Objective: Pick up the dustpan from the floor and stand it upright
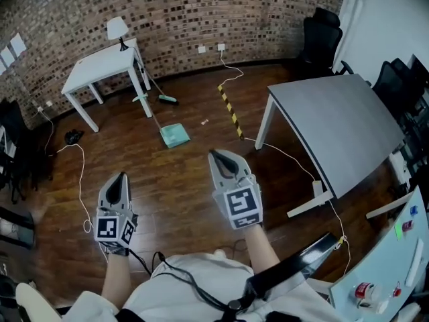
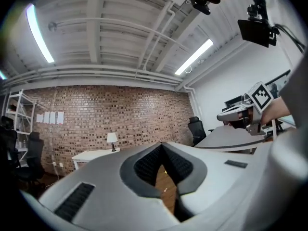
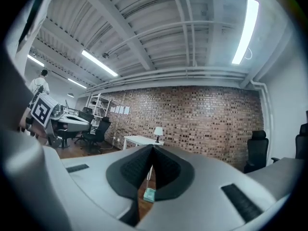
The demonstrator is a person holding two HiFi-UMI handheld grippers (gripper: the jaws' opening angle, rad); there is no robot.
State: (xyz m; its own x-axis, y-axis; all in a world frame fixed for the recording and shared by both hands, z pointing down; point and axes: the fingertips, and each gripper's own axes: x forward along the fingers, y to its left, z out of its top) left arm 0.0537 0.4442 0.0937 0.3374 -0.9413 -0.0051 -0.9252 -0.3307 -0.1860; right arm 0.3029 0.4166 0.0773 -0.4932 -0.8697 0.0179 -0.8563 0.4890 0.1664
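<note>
A teal dustpan (image 1: 175, 135) lies flat on the wooden floor, its long thin handle (image 1: 151, 115) running up-left toward the white table. The right gripper view shows the dustpan (image 3: 149, 195) as a small patch low in the gap between the jaws. Both grippers are held level above the floor, well short of the dustpan. My left gripper (image 1: 120, 176) is shut and holds nothing, and my right gripper (image 1: 216, 153) is likewise shut and empty. In the left gripper view the jaws meet at the tips (image 2: 162, 145), with only floor behind them.
A white table (image 1: 100, 64) with a lamp (image 1: 117, 27) stands at the back left, a green broom head (image 1: 167, 100) beside it. A grey table (image 1: 338, 127) fills the right. A yellow-black floor strip (image 1: 230, 111), white cables (image 1: 83, 180) and black chairs (image 1: 323, 37) lie around.
</note>
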